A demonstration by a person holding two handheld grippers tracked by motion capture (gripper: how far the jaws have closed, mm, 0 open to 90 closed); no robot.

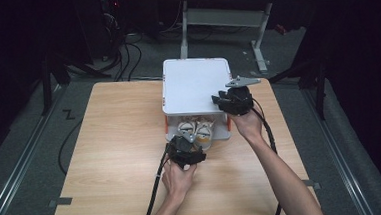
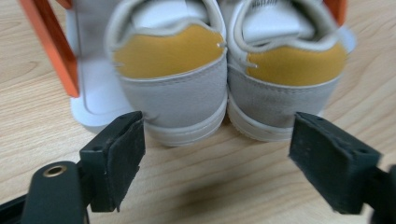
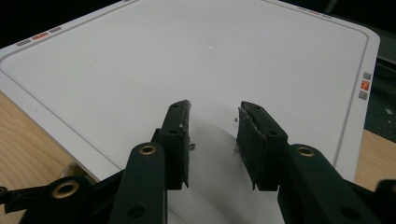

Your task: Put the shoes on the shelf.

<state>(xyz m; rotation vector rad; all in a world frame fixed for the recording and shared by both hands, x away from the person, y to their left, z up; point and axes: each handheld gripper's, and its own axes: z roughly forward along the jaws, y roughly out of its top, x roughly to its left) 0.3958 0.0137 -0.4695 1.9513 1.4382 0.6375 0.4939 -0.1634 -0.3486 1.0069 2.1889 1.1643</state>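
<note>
Two shoes (image 2: 229, 88), heels out, sit in drawer under white box (image 1: 194, 84) at table's (image 1: 110, 142) far side. Left gripper (image 2: 217, 156) spread wide, empty, before heels. Right gripper (image 3: 212, 140) half apart, empty, resting on lid. Risk: jaws catch one heel only, pair twists, box slides.

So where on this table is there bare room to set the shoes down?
Bare wood lies left of the white box, and along the table near edge. It is crowded at the box's front, where the shoes meet the left gripper.
</note>
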